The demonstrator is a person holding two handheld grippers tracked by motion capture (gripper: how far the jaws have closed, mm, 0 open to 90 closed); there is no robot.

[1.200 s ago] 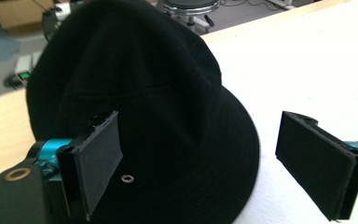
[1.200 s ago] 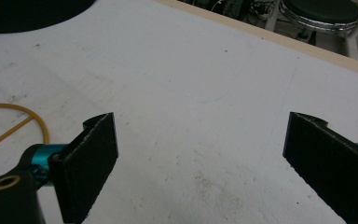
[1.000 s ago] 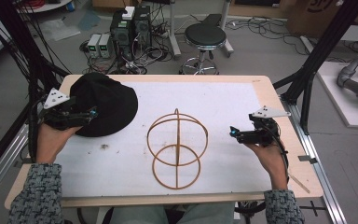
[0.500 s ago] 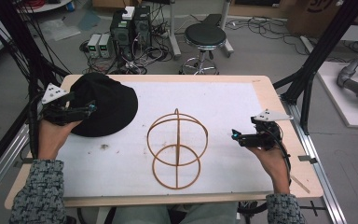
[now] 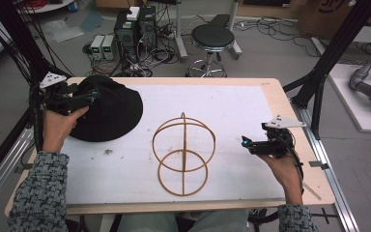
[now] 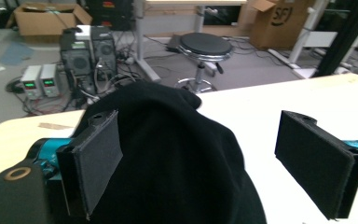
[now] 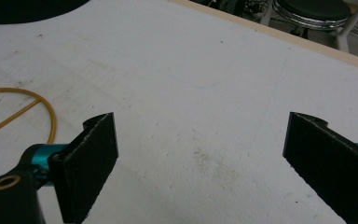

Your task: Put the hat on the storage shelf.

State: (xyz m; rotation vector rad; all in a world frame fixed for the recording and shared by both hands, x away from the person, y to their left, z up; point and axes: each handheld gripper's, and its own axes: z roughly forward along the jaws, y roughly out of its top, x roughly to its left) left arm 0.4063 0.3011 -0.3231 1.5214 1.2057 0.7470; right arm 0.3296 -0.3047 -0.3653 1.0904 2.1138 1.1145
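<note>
L gripper (image 5: 92,93) sat at the far-left part of the table, jaws spread wide, pads facing each other w/ a broad gap; in the left gripper view (image 6: 200,163) the black hat (image 6: 177,154) bulged up between them, the near-left pad right against the cloth, the other pad well off to the side over bare white surface, so nothing was clamped. From the high view the black hat (image 5: 108,113) lay on the white mat at the table's far-left corner area, brim spread flat, partly under the L gripper and the person's left hand (image 5: 60,125), which rested on its near-left edge. R gripper (image 5: 245,141) was held low over the mat near the right edge, pointing toward the table's middle, jaws also wide apart; in the right gripper view (image 7: 205,163) only bare, slightly scuffed white mat showed between the pads, w/ a curve of the wire frame (image 7: 32,109) off to the left. That wire frame (image 5: 183,154), a thin orange-brown dome of hoops, stood upright at mid-table, well apart from the hat and a bit apart from the R gripper's tips. The table (image 5: 290,111) had a light wood rim around the white mat. Beyond it, on the floor: a round black stool (image 5: 213,36) and some electronics boxes (image 5: 125,34) w/ tangled cables.
</note>
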